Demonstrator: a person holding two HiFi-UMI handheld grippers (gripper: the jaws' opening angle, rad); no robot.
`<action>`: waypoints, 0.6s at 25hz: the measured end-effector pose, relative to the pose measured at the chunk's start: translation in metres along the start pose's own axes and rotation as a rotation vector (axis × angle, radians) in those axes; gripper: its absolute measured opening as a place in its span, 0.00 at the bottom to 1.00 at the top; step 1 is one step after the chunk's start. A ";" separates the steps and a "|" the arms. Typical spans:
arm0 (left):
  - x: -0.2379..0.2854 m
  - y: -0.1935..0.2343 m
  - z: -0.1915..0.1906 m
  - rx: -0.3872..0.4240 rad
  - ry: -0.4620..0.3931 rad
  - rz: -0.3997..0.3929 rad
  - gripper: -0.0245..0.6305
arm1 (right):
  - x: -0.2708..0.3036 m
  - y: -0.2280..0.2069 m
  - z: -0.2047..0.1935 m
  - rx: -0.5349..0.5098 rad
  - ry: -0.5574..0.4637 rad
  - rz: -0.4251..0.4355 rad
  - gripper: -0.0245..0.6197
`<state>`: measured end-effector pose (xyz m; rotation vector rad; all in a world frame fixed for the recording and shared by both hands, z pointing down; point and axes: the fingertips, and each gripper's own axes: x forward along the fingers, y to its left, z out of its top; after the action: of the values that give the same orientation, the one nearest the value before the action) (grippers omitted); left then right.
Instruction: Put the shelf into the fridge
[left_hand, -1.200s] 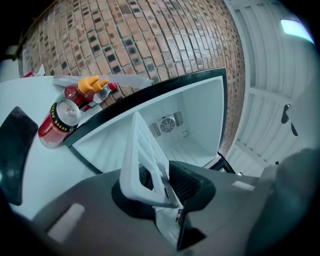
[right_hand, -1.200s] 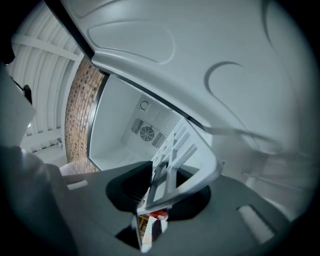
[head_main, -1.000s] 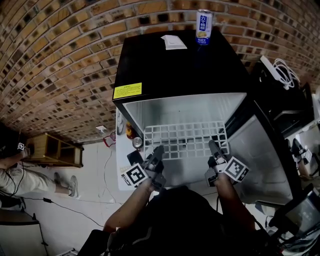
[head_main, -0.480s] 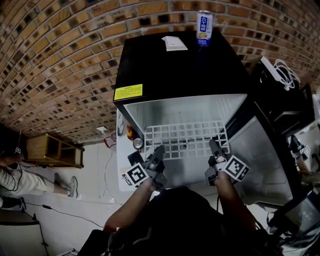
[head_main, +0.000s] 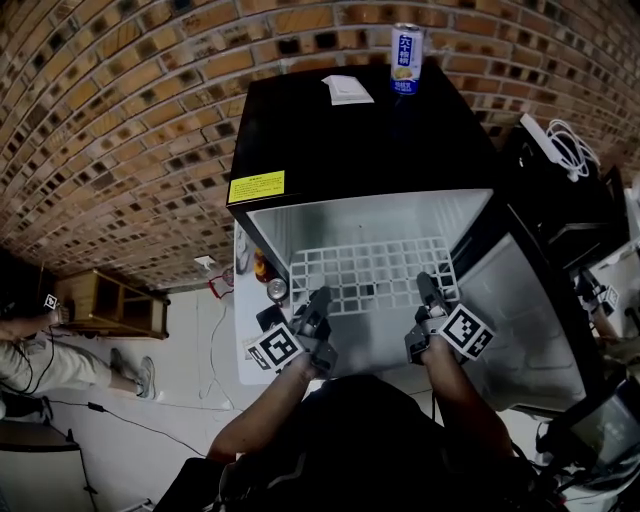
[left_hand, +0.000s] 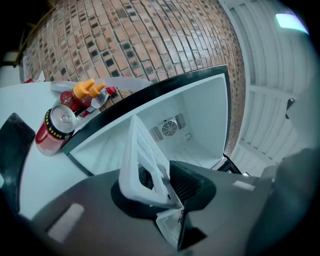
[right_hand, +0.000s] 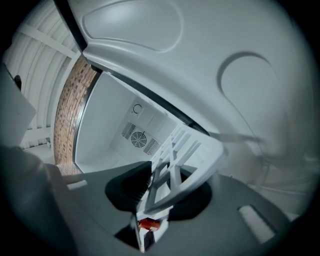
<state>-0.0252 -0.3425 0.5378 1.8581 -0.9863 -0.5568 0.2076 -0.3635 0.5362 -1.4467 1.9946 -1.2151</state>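
- The fridge (head_main: 360, 140) stands with its door (head_main: 520, 310) swung wide to its right side, so its whole front is open towards the person.
- The white grid shelf (head_main: 370, 275) lies level in the fridge's mouth. Its far edge is inside the cavity and its near edge is at the front lip.
- The shelf's 2 side edges run close along the fridge's inner walls, with little spare width on either side. I cannot tell whether it rests on the wall ledges.
- Behind the shelf the cavity is bare white back to the round fan vent (left_hand: 170, 127) in the fridge's rear wall.
- The left gripper (head_main: 318, 300) is at the shelf's near-left corner. Its jaws have just been opening, and the corner stands between them, lying against 1 jaw with a thin gap at the ribbed pad.
- The right gripper (head_main: 427, 287) is at the near-right corner, just inside the door. Its jaws have also just been opening, with the shelf's rim between them and loosely bracketed.
- On top of the fridge, at its back edge, stand 1 drink can (head_main: 407, 55) and a white card (head_main: 347, 87).
- A red can (left_hand: 55, 130) sits on the white surface just left of the fridge.
- A brick wall (head_main: 120, 120) rises behind the fridge.
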 end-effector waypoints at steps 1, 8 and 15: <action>0.001 0.000 0.000 0.010 -0.005 0.004 0.17 | 0.001 -0.001 0.002 -0.007 -0.013 -0.010 0.21; 0.002 0.001 0.002 0.070 -0.022 0.021 0.18 | 0.005 -0.002 0.004 -0.029 -0.050 -0.031 0.22; 0.015 0.006 0.012 0.079 -0.032 0.032 0.19 | 0.020 -0.004 0.008 -0.024 -0.040 -0.045 0.22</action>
<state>-0.0278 -0.3622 0.5383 1.9050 -1.0709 -0.5373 0.2079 -0.3859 0.5382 -1.5237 1.9668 -1.1753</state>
